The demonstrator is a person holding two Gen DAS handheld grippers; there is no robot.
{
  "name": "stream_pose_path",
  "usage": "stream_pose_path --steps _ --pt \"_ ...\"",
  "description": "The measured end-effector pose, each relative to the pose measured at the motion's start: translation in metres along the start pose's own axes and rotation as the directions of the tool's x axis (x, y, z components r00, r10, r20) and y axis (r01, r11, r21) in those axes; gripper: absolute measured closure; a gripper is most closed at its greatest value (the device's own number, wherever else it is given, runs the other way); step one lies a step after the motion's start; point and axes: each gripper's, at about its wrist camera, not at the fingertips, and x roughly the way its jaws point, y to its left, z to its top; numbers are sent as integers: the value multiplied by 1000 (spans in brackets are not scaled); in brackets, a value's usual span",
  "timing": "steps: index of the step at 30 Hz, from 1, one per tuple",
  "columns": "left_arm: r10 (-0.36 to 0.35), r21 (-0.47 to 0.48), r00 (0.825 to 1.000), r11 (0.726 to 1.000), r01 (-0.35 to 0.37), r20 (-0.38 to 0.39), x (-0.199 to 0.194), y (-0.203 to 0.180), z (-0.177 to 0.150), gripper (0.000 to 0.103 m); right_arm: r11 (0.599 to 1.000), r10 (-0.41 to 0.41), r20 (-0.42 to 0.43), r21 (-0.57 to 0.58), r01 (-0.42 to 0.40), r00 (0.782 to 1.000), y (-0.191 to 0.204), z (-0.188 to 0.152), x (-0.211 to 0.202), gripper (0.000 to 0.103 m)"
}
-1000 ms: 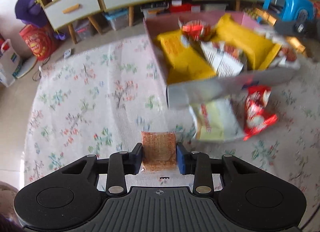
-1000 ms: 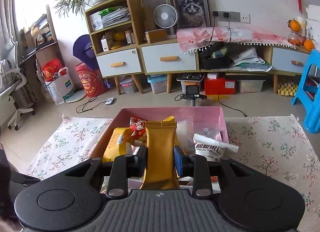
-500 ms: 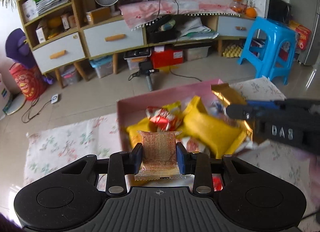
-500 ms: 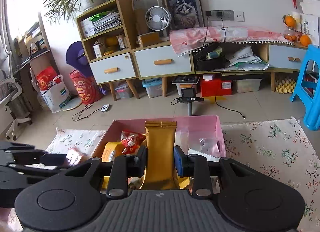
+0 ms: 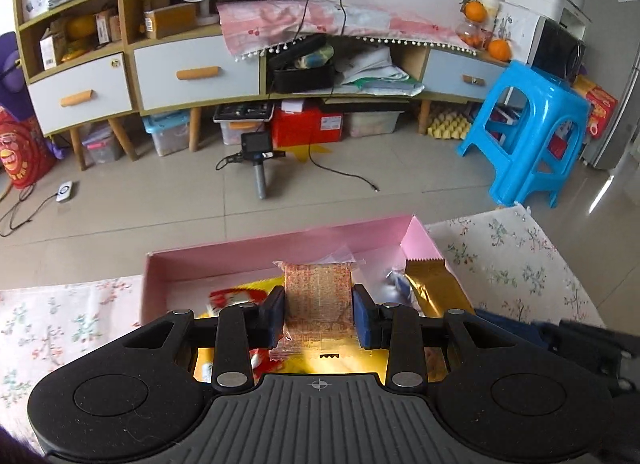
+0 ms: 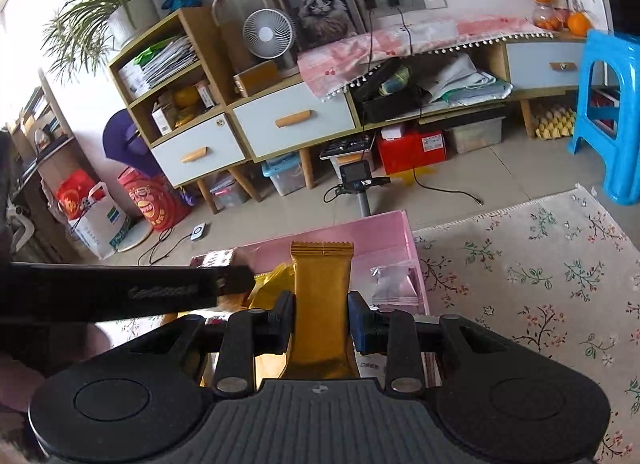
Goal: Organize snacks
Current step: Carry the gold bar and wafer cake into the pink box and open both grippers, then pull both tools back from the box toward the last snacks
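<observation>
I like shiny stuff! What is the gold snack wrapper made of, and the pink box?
The gold snack wrapper looks like shiny metallic foil or plastic film: it glints and has a zigzag crimped end. The pink box looks like matte cardboard, with thin, flat walls folded at the corner.

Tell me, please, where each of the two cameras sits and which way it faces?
Left wrist: sits on the left hand-held gripper, facing forward over the pink box toward the cabinet; its fingers clamp an orange snack packet, and the right tool shows at lower right.
Right wrist: sits on the right hand-held gripper, facing the same way; it clamps a gold snack bar, and the left tool crosses at left.
Shared: pink box, gold snack bar, cabinet, blue stool, floral rug.
</observation>
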Motion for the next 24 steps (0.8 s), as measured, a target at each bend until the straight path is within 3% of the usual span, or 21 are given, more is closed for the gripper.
stream_pose_path --steps 4,6,10,15,19,24 --pt "-10 -25 1000 1000 10 10 4 -1 3 67 1000 -8 11 30 8 1000 -3 0 -3 77" --pt "-14 -39 1000 999 15 9 3 0 4 66 999 -7 16 44 6 1000 -6 2 -4 63" --pt "4 -51 1000 999 -3 22 -6 2 0 53 999 -5 24 54 4 1000 -5 4 -6 53" --pt "-12 -122 1000 992 15 25 -23 16 -9 48 1000 -4 21 12 4 1000 2 3 -12 39" --pt "-11 -167 999 986 17 32 -43 27 -21 38 999 -8 23 -36 9 1000 11 2 -22 34" --pt "7 -192 1000 981 -4 16 -62 37 -40 36 998 -13 11 -64 14 1000 16 -4 -33 29"
